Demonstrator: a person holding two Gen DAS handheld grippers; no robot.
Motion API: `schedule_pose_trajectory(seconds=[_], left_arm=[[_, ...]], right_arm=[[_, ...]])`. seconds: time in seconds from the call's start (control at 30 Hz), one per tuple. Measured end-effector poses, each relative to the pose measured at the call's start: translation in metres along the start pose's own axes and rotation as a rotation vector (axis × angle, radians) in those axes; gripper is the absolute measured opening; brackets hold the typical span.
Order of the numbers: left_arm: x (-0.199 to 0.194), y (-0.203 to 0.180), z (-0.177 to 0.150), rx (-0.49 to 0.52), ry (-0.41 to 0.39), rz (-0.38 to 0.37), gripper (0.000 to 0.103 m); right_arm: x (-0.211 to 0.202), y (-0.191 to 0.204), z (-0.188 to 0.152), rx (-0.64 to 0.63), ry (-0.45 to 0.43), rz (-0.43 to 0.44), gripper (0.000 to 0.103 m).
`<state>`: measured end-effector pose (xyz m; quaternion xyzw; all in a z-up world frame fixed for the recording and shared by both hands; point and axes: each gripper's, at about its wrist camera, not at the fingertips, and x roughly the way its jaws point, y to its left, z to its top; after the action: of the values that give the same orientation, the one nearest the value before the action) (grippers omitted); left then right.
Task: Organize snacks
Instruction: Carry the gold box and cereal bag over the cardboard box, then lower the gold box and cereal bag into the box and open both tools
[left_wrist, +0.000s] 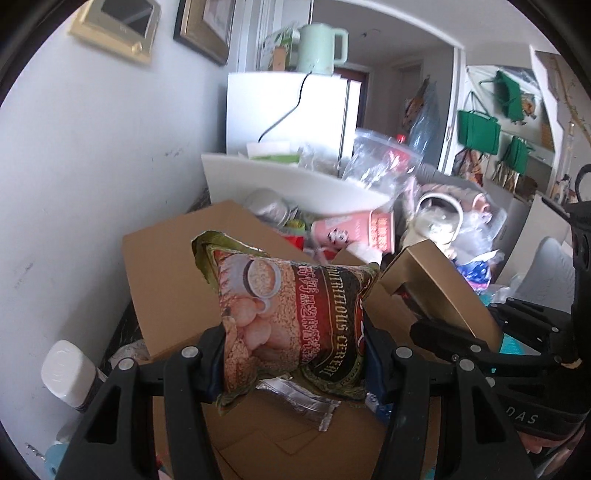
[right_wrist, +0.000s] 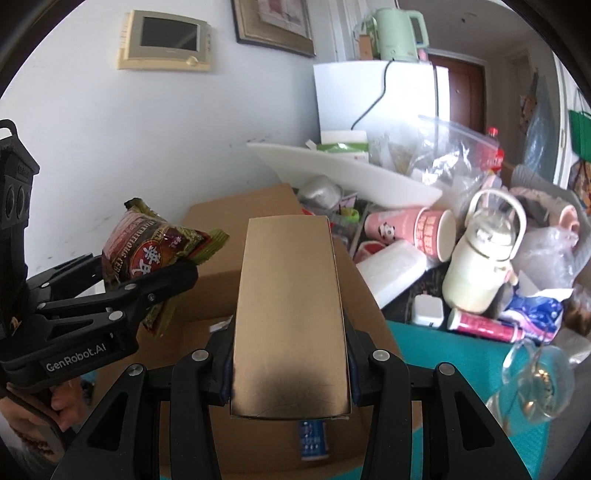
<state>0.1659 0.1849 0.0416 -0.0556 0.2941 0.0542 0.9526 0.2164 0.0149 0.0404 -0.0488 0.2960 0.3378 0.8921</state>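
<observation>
My left gripper (left_wrist: 295, 354) is shut on a puffy cereal packet (left_wrist: 291, 314), red and green with printed grains, held above an open cardboard box (left_wrist: 170, 277). A silver foil sachet (left_wrist: 299, 402) lies in the box under it. My right gripper (right_wrist: 290, 373) is shut on a plain gold carton (right_wrist: 290, 314), held flat over the same cardboard box (right_wrist: 229, 221). A small blue packet (right_wrist: 313, 439) lies in the box below the carton. In the right wrist view the left gripper (right_wrist: 162, 284) with the cereal packet (right_wrist: 155, 251) is at the left. The gold carton (left_wrist: 436, 284) shows at the right of the left wrist view.
Behind the box lies a clutter pile: a white tray (right_wrist: 354, 173), pink paper cups (right_wrist: 413, 229), a cream kettle-shaped jar (right_wrist: 480, 258), plastic bags (right_wrist: 447, 155) and a pink tube (right_wrist: 484, 326) on a teal surface (right_wrist: 443, 354). A white fridge (left_wrist: 288, 110) stands behind. A white bottle (left_wrist: 70, 373) stands left.
</observation>
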Motion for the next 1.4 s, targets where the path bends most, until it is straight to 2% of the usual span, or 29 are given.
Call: schedule_pose_trajectory(seconds=[0.43, 0.7, 1.0, 1.1, 1.23, 1.4], left_arm=[[0.065, 0.006, -0.023, -0.032, 0.243, 0.031, 0.057], [0.085, 0.008, -0.032, -0.056, 0.349, 0.045, 0.057], [0.092, 0.004, -0.036, -0.044, 0.400, 0.057, 0.058], [0.088, 0.003, -0.033, -0.040, 0.384, 0.062, 0.059], [0.080, 0.000, -0.030, -0.033, 0.350, 0.086, 0.067], [0.071, -0.002, -0.026, -0.034, 0.324, 0.081, 0.067]], right_arm=[[0.060, 0.002, -0.023, -0.027, 0.178, -0.019, 0.044], [0.080, 0.001, -0.034, -0.030, 0.254, -0.055, 0.044], [0.086, 0.001, -0.036, -0.046, 0.275, -0.095, 0.047], [0.084, 0.000, -0.035, -0.046, 0.271, -0.114, 0.050], [0.078, 0.000, -0.032, -0.040, 0.256, -0.119, 0.055], [0.068, 0.000, -0.027, -0.042, 0.228, -0.128, 0.060]])
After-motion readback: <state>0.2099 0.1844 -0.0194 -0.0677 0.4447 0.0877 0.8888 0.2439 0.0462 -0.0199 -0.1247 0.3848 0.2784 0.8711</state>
